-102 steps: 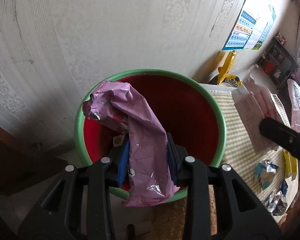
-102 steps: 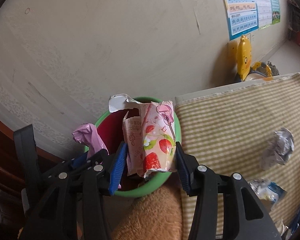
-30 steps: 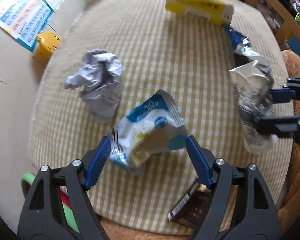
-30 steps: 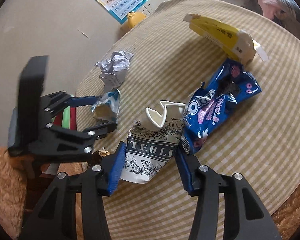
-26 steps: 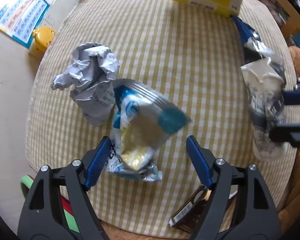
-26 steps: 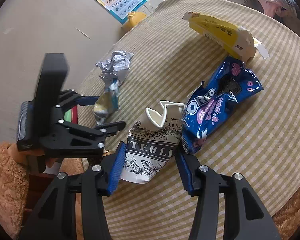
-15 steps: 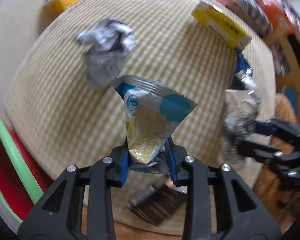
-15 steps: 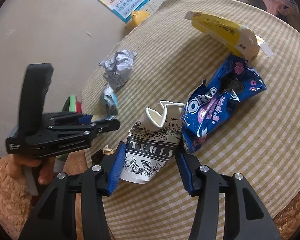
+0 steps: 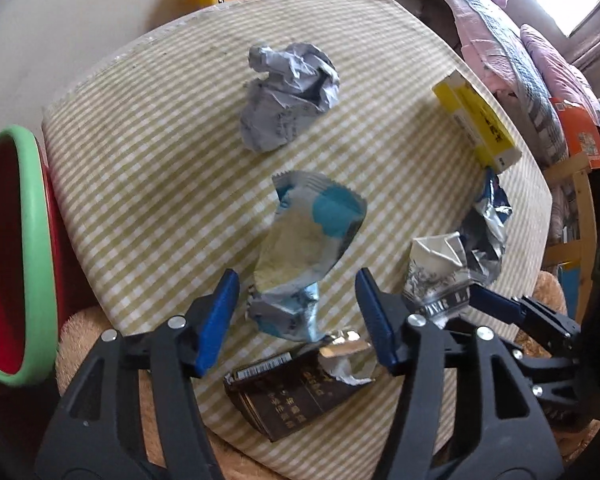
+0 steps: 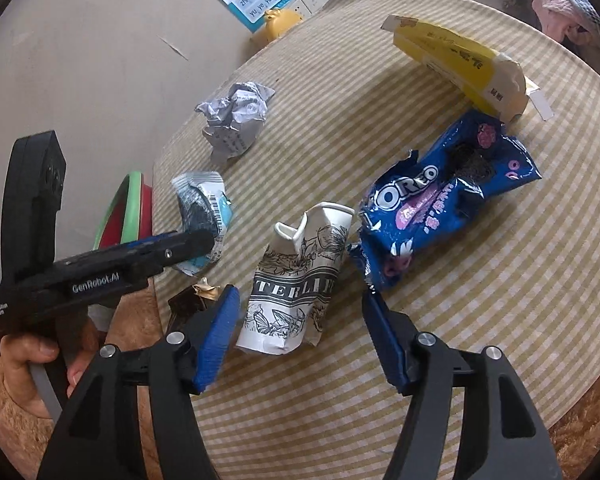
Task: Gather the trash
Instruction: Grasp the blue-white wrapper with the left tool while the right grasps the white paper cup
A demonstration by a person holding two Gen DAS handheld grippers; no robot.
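The left gripper has just been opening its jaws. They stand about half apart, with the blue-and-white snack wrapper loose between them and neither pad pressing on it. The wrapper's long axis runs forward, away from the jaws.

The right gripper has also just been opening. Its jaws straddle the crushed paper cup without squeezing it, base towards the jaws and rim away.

The red bucket sits past the left edge of the bench, so the left hand is probably the nearer one. A dark packet lies at the near edge, crumpled paper towards the far edge, and a blue biscuit bag touches the cup.
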